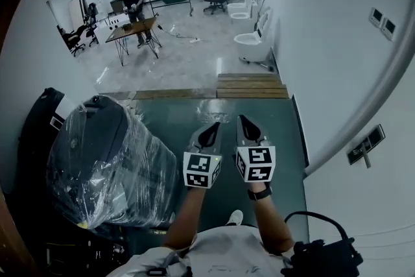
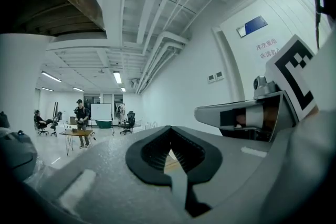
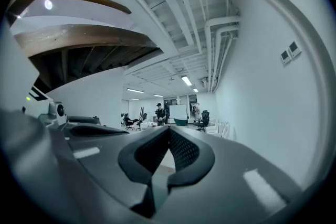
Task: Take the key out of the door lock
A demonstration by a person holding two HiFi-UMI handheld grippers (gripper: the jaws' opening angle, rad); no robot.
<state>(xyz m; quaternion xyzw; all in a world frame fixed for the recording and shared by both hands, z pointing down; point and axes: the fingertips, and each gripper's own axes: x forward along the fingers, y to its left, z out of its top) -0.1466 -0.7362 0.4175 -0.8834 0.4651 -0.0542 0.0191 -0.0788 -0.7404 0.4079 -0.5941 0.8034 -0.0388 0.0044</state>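
Left gripper (image 1: 209, 134), right gripper (image 1: 249, 131) closed — only head view shows forearms (image 1: 187, 218).

I hold my left gripper (image 1: 206, 137) and right gripper (image 1: 249, 132) side by side, pointing far ahead, both jaws closed, empty.

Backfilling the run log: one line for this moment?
left gripper: shut, empty | right gripper: shut, empty | position: side by side above green floor | key, lock: not in view

A plastic-wrapped black bundle (image 1: 107, 162) sits at left; white toilets (image 1: 250, 45) line the right wall (image 1: 324, 42).
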